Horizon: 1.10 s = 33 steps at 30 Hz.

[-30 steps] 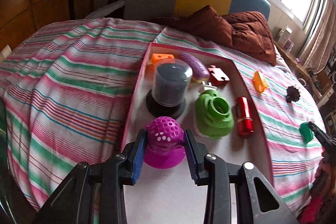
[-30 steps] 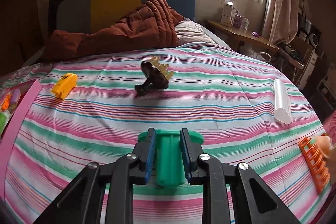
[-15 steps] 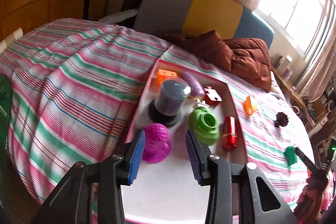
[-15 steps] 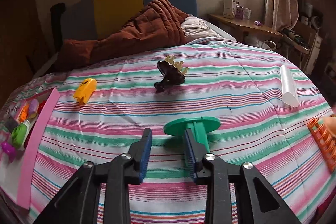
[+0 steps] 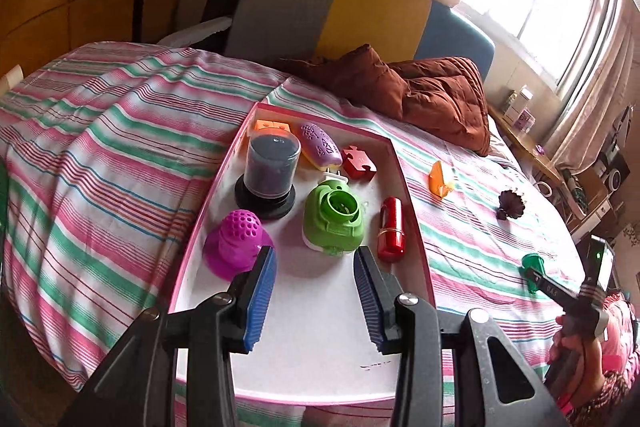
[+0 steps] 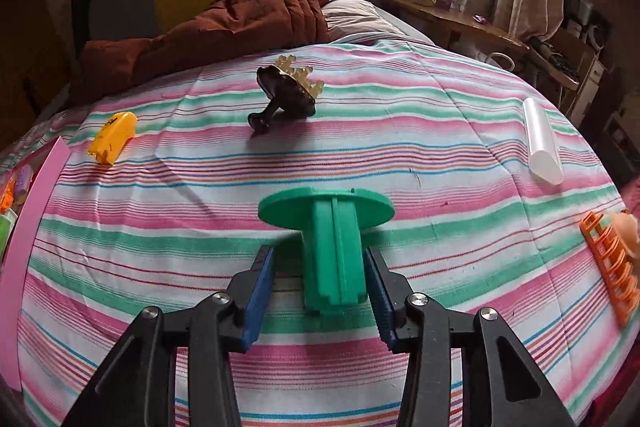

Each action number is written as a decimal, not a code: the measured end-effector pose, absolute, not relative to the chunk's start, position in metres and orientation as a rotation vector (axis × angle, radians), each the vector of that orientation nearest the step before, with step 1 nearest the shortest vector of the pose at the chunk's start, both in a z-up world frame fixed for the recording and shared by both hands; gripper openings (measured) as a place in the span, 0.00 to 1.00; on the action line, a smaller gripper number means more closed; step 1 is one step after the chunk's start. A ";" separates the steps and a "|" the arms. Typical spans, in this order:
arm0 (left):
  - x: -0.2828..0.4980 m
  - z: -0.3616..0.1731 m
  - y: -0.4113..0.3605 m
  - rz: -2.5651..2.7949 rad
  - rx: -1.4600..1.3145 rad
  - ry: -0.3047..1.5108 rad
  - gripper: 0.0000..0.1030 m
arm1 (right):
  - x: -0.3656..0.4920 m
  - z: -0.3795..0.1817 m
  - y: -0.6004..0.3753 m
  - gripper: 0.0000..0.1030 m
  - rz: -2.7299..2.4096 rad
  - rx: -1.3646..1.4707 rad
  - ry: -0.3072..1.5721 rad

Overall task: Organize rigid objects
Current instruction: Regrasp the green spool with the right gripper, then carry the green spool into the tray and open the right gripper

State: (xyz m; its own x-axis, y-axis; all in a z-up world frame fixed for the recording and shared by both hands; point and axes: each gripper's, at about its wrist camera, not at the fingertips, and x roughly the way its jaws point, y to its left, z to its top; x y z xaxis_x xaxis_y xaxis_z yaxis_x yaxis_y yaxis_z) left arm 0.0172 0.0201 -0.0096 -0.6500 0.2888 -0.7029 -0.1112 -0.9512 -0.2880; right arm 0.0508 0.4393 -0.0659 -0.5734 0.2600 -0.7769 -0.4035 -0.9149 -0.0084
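A pink-rimmed white tray (image 5: pixel 320 339) lies on the striped bed. It holds a magenta dotted cup (image 5: pixel 236 241), a green round-holed block (image 5: pixel 334 217), a red cylinder (image 5: pixel 391 229), a dark disc case (image 5: pixel 269 171), a purple oval piece (image 5: pixel 320 146), a red puzzle piece (image 5: pixel 359 163) and an orange block (image 5: pixel 272 125). My left gripper (image 5: pixel 316 301) is open and empty above the tray's near part. My right gripper (image 6: pixel 319 297) is open around the stem of a green flanged piece (image 6: pixel 332 243) lying on the bed; the right pad looks close to it.
On the bed lie a yellow toy (image 6: pixel 113 137), a dark crowned piece (image 6: pixel 286 93), a white tube (image 6: pixel 541 141) and an orange rack (image 6: pixel 610 265). A brown quilt (image 6: pixel 240 23) is heaped at the headboard. The tray's pink edge (image 6: pixel 30 227) shows at far left.
My left gripper let go of the magenta cup and drew back and up over the tray. My right gripper opened off the green piece, then moved back around its stem.
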 end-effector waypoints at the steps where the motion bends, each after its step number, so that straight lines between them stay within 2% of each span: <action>1: 0.017 -0.010 0.021 2.646 -1.186 -0.324 0.39 | 0.053 -0.068 0.440 0.30 2.484 -1.190 0.237; 9: 0.020 -0.011 0.021 2.653 -1.183 -0.320 0.39 | 0.061 -0.054 0.437 0.29 2.567 -1.127 0.292; 14: 0.019 -0.011 0.015 2.674 -1.185 -0.353 0.39 | 0.065 -0.028 0.402 0.27 2.692 -1.098 0.225; 15: 0.019 -0.011 0.013 2.679 -1.188 -0.358 0.39 | 0.065 -0.024 0.393 0.21 2.721 -1.092 0.205; 17: 0.020 -0.012 0.010 2.684 -1.191 -0.373 0.39 | 0.063 -0.016 0.376 0.18 2.768 -1.096 0.170; 18: 0.020 -0.012 0.008 2.687 -1.193 -0.377 0.39 | 0.062 -0.013 0.367 0.04 2.790 -1.103 0.159; 23: 0.022 -0.011 0.002 2.697 -1.196 -0.396 0.39 | 0.052 -0.014 0.345 0.05 2.815 -1.183 0.159; 24: 0.023 -0.011 0.002 2.700 -1.194 -0.395 0.39 | 0.051 -0.017 0.347 0.09 2.803 -1.217 0.186; 26: 0.024 -0.010 0.000 2.695 -1.188 -0.400 0.39 | 0.046 -0.023 0.352 0.29 2.782 -1.295 0.238; 27: 0.024 -0.011 0.000 2.694 -1.189 -0.402 0.39 | 0.045 -0.024 0.352 0.43 2.756 -1.317 0.214; 28: 0.024 -0.011 0.000 2.693 -1.190 -0.404 0.39 | 0.044 -0.023 0.352 0.46 2.731 -1.348 0.173; 33: 0.023 -0.014 0.003 2.673 -1.202 -0.406 0.39 | 0.018 -0.018 0.355 0.48 2.643 -1.544 0.060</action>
State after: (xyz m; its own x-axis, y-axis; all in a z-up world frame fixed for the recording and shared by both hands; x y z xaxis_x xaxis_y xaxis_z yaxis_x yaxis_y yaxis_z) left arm 0.0234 0.0034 -0.0145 -0.6558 0.2751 -0.7030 -0.0539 -0.9459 -0.3199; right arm 0.0183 0.3547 -0.0179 -0.4888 0.0493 -0.8710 -0.0890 -0.9960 -0.0065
